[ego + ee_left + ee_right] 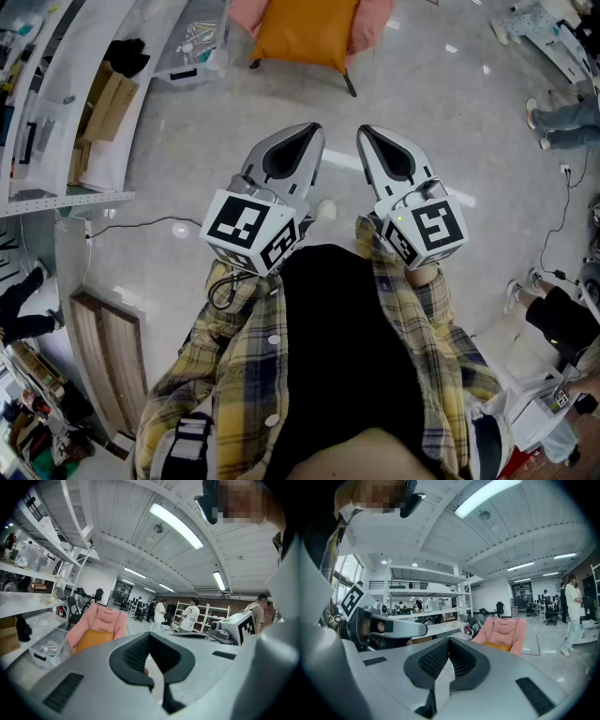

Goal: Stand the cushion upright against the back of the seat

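Left gripper [305, 131] and right gripper [368, 132] both closed tight in the head view, jaws pressed together on nothing. Held side by side, just apart, in front of a plaid shirt [234, 366], tips pointing out over the pale floor [450, 122]. Well beyond them, at the top edge, an orange cushion [305, 33]: plain, squarish, plump, smooth-faced. Lying on the seat of a pink chair [375, 19] and covering most of it, with a dark chair leg [349, 84] poking out below. Touched by neither gripper.

Left gripper view: dark ribbed pads met along one line, nothing caught between. Cushion low and left of the jaws, far off, an orange wedge resting in the seat under the padded pink back, not propped up against it. A clear plastic tub [49, 648] on the floor beside the chair, white shelves [28, 573] to the left, people standing [192, 616] further back.

Right gripper view: same closed jaws, empty. Cushion right of them and well apart, seen as a thin orange strip across the seat, with the pink back rising above it. White shelving [426, 592] behind.
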### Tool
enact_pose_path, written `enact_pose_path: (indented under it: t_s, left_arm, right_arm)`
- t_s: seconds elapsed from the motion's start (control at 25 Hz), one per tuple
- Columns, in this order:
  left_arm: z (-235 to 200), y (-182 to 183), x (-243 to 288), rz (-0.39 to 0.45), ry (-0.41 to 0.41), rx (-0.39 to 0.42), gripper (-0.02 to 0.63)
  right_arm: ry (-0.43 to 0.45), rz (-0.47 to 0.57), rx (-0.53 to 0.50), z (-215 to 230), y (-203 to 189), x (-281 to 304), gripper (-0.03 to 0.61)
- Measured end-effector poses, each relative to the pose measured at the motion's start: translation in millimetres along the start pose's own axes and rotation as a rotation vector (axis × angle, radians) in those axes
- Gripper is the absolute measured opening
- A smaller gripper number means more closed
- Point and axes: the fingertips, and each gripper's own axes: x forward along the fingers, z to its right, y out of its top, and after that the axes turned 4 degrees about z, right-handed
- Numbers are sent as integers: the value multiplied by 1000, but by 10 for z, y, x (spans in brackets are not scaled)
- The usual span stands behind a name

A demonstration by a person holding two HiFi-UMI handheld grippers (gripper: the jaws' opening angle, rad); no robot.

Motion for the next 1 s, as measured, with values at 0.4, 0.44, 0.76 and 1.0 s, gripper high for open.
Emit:
enact_pose_path:
  t_s: [0.4, 0.44, 0.76, 1.0]
  left_arm:
    - [30, -23, 140, 24, 54, 14, 4]
    - [29, -16, 154, 31, 63, 16, 5]
    - [-77, 123, 203, 65, 113, 37, 5]
    - [-438, 254, 164, 88, 150, 36, 4]
  right_arm:
    - [19, 6, 4, 216, -50, -3, 18]
    - [25, 8, 2, 237, -52, 6, 18]
    - [64, 23, -8, 276, 32, 173, 18]
    - [76, 15, -10, 225, 29, 464, 18]
